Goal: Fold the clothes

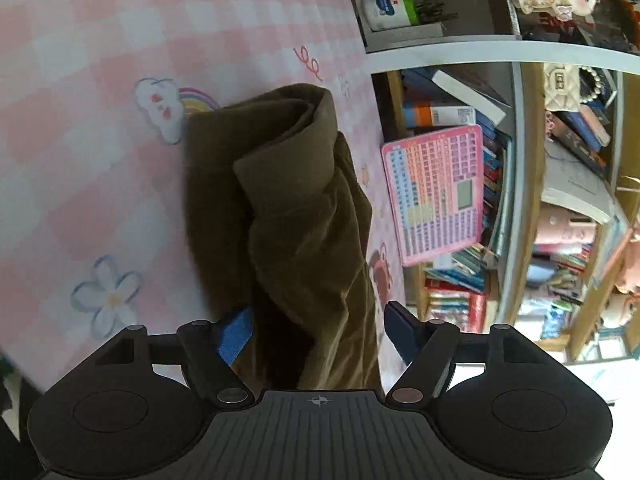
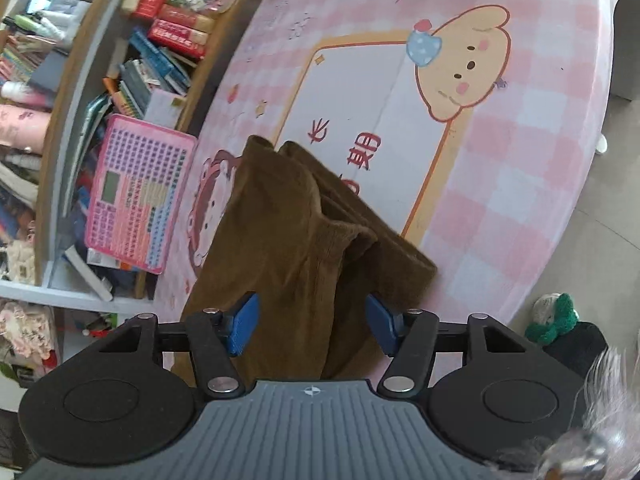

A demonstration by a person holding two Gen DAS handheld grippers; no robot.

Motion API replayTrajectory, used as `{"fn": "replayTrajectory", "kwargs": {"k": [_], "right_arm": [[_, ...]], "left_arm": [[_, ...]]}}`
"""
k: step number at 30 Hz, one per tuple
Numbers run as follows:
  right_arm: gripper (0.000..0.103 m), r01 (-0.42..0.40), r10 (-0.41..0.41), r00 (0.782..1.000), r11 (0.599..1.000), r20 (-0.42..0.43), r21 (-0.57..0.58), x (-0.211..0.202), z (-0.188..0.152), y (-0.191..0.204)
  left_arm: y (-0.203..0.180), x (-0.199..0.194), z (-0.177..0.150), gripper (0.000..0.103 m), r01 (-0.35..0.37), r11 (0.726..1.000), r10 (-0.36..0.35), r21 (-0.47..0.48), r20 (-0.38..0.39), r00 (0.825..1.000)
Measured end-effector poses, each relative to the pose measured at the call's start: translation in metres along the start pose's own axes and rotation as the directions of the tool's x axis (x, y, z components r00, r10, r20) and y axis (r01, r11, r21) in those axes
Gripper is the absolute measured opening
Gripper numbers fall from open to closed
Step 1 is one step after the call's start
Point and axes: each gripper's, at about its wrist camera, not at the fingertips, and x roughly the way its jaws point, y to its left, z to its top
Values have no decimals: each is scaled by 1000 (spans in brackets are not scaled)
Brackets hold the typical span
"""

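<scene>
A brown garment (image 1: 288, 208) lies bunched and partly folded on the pink checked tablecloth (image 1: 100, 160), near the table's edge. In the left wrist view its rolled end points away and its near part runs between my left gripper's (image 1: 318, 332) blue fingers (image 1: 236, 334), which stand wide apart and open. In the right wrist view the same brown garment (image 2: 288, 232) shows stacked layers with a ribbed hem. My right gripper (image 2: 312, 324) is open too, its blue pads (image 2: 244, 324) on either side of the cloth without pinching it.
A cluttered bookshelf (image 2: 80, 80) stands just past the table edge, with a pink keypad toy (image 2: 138, 192) leaning on it. The tablecloth (image 2: 520, 140) carries cartoon prints. A green-and-white plush (image 2: 554, 316) lies on the floor at the right.
</scene>
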Motion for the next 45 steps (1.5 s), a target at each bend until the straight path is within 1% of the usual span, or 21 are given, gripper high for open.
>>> {"fn": "replayTrajectory", "kwargs": {"k": [2, 3, 5, 6, 8, 10, 14, 16, 17, 19, 21, 22, 25, 28, 32, 34, 38, 40, 42, 44, 45], "right_arm": [[53, 13, -13, 1000, 999, 10, 39, 6, 8, -3], [47, 18, -19, 1000, 998, 17, 66, 9, 11, -5], [20, 8, -10, 1000, 995, 27, 101, 15, 19, -5], [8, 2, -4, 1000, 995, 18, 97, 19, 24, -4], [8, -9, 8, 999, 1000, 32, 17, 21, 35, 17], [7, -80, 87, 992, 993, 92, -83, 8, 46, 49], [7, -236, 290, 938, 935, 187, -266, -52, 42, 88], [7, -198, 251, 951, 944, 182, -264, -62, 32, 73], [7, -153, 193, 969, 958, 152, -243, -57, 25, 58], [7, -17, 33, 997, 978, 75, -206, -30, 10, 26], [7, 103, -102, 995, 977, 14, -185, -1, -1, 1], [7, 125, -125, 992, 974, 14, -191, 4, -3, -2], [7, 159, -157, 987, 961, 28, -226, 13, -7, -2], [7, 134, -120, 991, 947, 64, -291, 6, 1, 20], [7, 50, 30, 981, 913, 190, -404, -33, 10, 59], [7, 60, 46, 972, 899, 229, -433, -47, 9, 63], [7, 207, -166, 977, 888, 134, -411, -4, -2, 22], [8, 250, -208, 968, 867, 142, -432, 8, -10, 12], [8, 278, -233, 960, 852, 155, -444, 14, -15, 8], [14, 301, -247, 953, 836, 175, -458, 11, -15, 13], [23, 323, -255, 945, 821, 203, -471, 7, -16, 18]], "left_arm": [[-8, 2, 3, 31, -28, 1000, 28, 2, 26, 999], [-14, 1, 5, 22, -23, 999, 22, 34, 32, 999], [-26, -2, 9, 4, -14, 995, 10, 97, 45, 999], [-32, -3, 11, 4, -10, 992, 3, 129, 52, 999], [-44, -5, 16, 3, -3, 982, -10, 191, 63, 998], [-57, -7, 20, 3, 4, 967, -24, 253, 74, 997], [-81, -12, 28, 3, 15, 927, -54, 374, 94, 994], [-93, -14, 32, 3, 19, 901, -69, 433, 102, 992], [-93, -13, 33, 3, 8, 896, -60, 444, 102, 993], [-51, 1, 34, 3, -92, 928, 71, 360, 71, 995], [-21, 11, 33, 3, -156, 940, 147, 303, 50, 988], [-11, 15, 33, 4, -170, 943, 163, 286, 46, 986], [-14, 14, 34, 4, -156, 946, 148, 283, 48, 988], [-34, 6, 34, 4, -106, 938, 95, 330, 49, 994], [-69, -15, 26, 4, 22, 908, -45, 417, 44, 998], [-71, -19, 23, 4, 32, 898, -55, 439, 39, 998], [-28, 2, 28, 4, -97, 925, 93, 367, 30, 995], [-26, 1, 29, 4, -96, 932, 87, 348, 43, 995], [-24, 0, 31, 12, -95, 939, 82, 330, 56, 995], [-22, -1, 32, 37, -94, 946, 76, 311, 69, 995], [-21, -1, 33, 43, -93, 949, 74, 301, 75, 994]]}}
